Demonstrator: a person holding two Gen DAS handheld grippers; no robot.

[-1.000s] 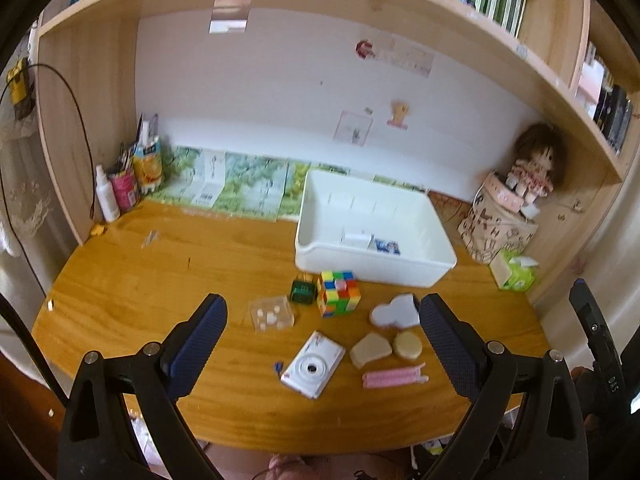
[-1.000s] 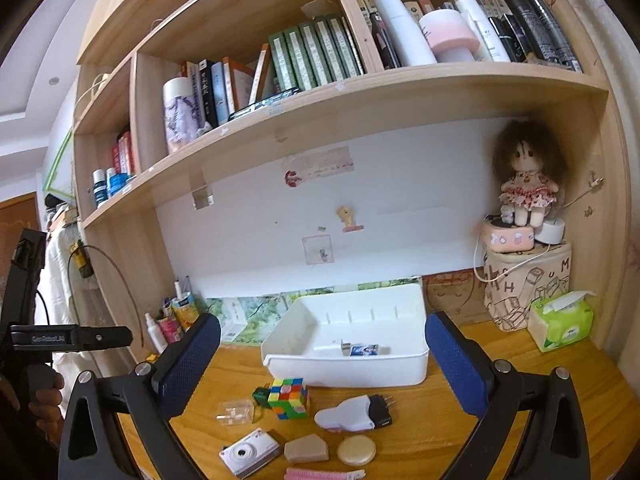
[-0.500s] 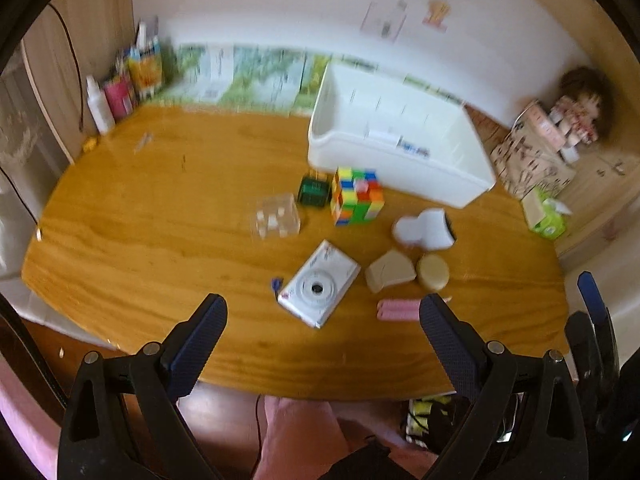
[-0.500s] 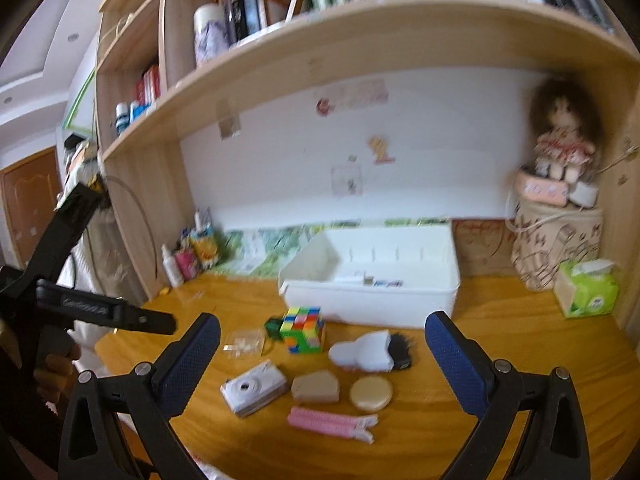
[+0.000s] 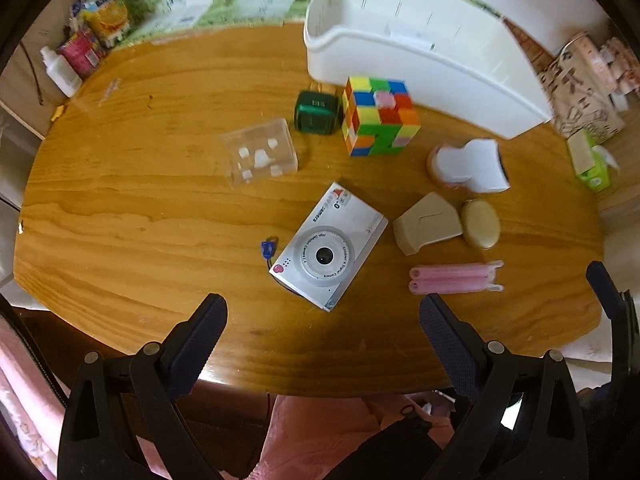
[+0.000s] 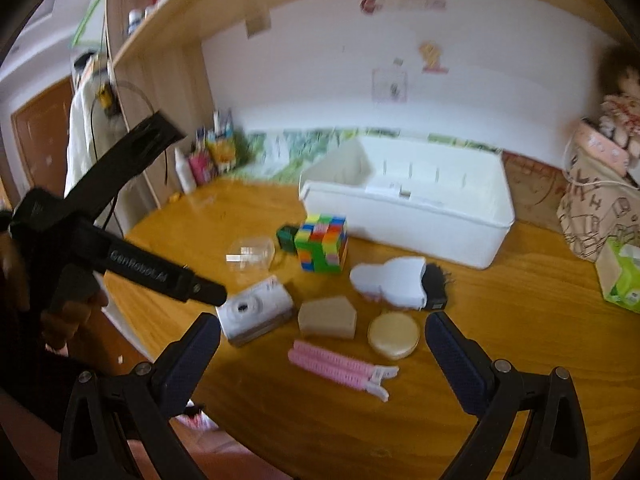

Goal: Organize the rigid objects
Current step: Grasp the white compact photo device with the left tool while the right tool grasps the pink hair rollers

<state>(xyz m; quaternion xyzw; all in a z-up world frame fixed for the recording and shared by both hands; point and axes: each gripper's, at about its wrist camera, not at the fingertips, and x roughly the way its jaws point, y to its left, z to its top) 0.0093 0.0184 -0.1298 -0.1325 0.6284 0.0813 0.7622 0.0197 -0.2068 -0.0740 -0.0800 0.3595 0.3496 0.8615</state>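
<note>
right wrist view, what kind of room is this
Probably a home study nook or a child's bedroom: a wooden desk built under a shelf, a doll in the corner, and a toy camera and puzzle cube lying loose.

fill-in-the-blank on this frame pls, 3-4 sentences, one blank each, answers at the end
1. The multicoloured cube stands just in front of the white ____.
2. The small dark green box sits right beside the ____.
3. The camera lies flat with its lens facing ____.
4. Both the left gripper and the right gripper are ____ and hold nothing.

Missing words: bin; cube; up; open
</note>
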